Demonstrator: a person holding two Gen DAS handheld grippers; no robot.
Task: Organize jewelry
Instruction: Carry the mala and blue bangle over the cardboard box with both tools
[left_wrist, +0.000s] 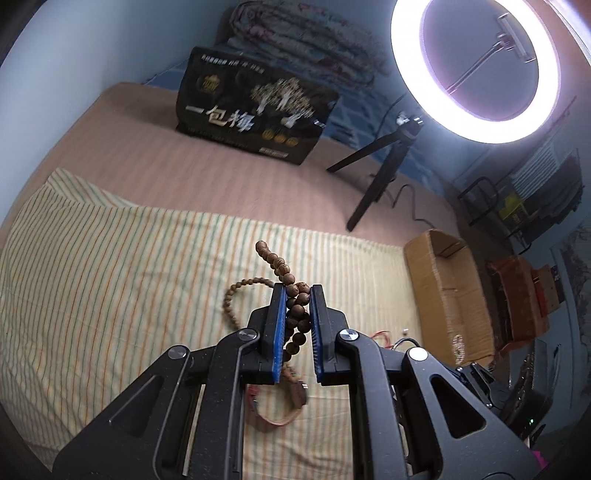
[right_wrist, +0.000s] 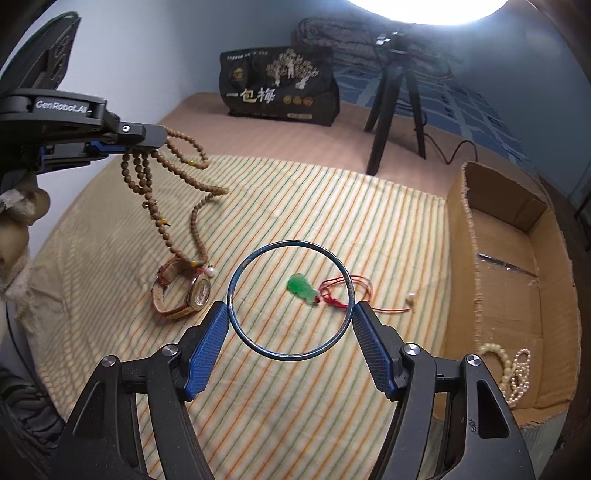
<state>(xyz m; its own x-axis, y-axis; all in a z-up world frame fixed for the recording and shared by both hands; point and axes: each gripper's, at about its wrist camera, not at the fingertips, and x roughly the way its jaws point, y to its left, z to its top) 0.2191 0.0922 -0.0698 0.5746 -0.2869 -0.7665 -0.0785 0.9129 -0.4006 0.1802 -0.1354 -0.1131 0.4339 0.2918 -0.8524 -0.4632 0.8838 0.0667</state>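
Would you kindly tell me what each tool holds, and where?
Left tool clamps bunched strands of the wooden bead necklace; right tool grips the blue bangle across its sides.

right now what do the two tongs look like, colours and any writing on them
Both tongs are black, angular frames with cut-out windows and round silver rivets at the joints. Each finger carries a blue ribbed pad. In the right wrist view the left tongs are seen from the side, with white lettering reading GenRobot.AI on the black body. The right tongs show no writing in these views.

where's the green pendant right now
In the right wrist view the green pendant lies on the striped cloth, seen through the blue bangle held by the right gripper, right of the watch.
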